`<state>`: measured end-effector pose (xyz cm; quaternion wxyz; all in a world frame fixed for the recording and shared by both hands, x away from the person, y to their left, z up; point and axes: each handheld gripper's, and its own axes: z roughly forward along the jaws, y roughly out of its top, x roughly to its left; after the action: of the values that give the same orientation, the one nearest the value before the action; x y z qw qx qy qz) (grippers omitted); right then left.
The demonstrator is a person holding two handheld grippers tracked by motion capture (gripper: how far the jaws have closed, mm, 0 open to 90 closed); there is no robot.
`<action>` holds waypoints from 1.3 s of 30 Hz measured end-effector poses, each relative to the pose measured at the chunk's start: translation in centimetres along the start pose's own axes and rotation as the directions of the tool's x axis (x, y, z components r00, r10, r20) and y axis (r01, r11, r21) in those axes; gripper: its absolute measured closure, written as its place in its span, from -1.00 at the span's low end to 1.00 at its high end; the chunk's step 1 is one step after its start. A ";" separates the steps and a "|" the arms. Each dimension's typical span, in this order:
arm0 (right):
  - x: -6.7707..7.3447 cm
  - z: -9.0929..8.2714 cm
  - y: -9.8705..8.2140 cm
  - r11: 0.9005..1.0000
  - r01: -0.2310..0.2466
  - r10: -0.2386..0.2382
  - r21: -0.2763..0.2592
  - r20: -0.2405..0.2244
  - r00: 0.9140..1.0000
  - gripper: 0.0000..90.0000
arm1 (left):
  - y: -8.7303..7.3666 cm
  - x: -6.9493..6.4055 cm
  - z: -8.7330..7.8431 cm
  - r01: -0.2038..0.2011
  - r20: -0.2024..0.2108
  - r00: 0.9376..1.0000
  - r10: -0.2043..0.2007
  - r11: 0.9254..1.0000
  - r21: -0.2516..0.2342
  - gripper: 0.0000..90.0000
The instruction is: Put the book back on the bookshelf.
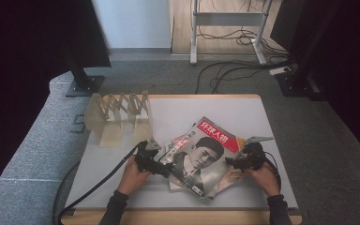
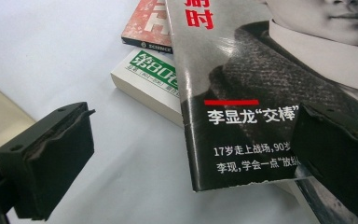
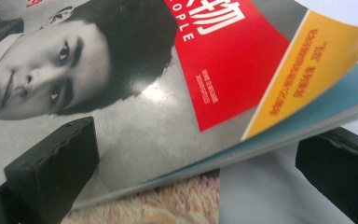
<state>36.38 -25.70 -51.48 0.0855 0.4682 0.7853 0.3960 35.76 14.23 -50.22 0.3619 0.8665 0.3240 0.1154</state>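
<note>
Flanking the top magazine (image 1: 205,157) of the pile near the desk's (image 1: 243,110) front edge, left gripper (image 1: 168,169) and right gripper (image 1: 229,163) jaws apart around opposite edges, probably to lift it level.

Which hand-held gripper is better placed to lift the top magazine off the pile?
Probably the right hand-held gripper: its open jaws straddle the top magazine at its raised edge. The left hand-held gripper, also open, has one jaw over the cover and one on bare table.

I see a glossy paper magazine (image 1: 205,157) cover catching glare, matt black jaw pads with rough edges, a smooth matt white table (image 1: 234,110), and a wooden rack (image 1: 118,115).
</note>
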 end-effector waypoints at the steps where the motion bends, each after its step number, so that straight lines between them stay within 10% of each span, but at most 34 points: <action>1: 0.0 0.1 0.1 1.000 0.002 -0.002 0.002 -0.001 1.000 -1.00 | 0.0 0.0 0.0 0.000 0.000 1.000 0.000 1.000 0.000 -1.00; 13: 0.1 0.0 1.6 0.999 0.049 -0.049 -0.009 0.050 0.998 -0.81 | -0.1 0.1 0.0 0.015 0.009 1.000 -0.015 1.000 -0.005 -1.00; 27: 0.3 -1.3 3.7 0.996 0.081 -0.078 -0.021 0.122 0.989 0.56 | -0.1 -0.4 0.4 -0.021 0.050 0.998 0.022 0.999 -0.030 -1.00; 39: 1.8 -3.0 5.9 0.985 0.163 -0.156 -0.059 0.106 0.982 0.78 | 1.1 -0.6 0.2 -0.032 0.078 0.997 0.030 0.999 0.025 -1.00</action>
<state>37.79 -24.40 -44.92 0.1723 0.4199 0.8013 0.3898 35.94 13.20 -49.58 0.3610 0.8799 0.2975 0.0832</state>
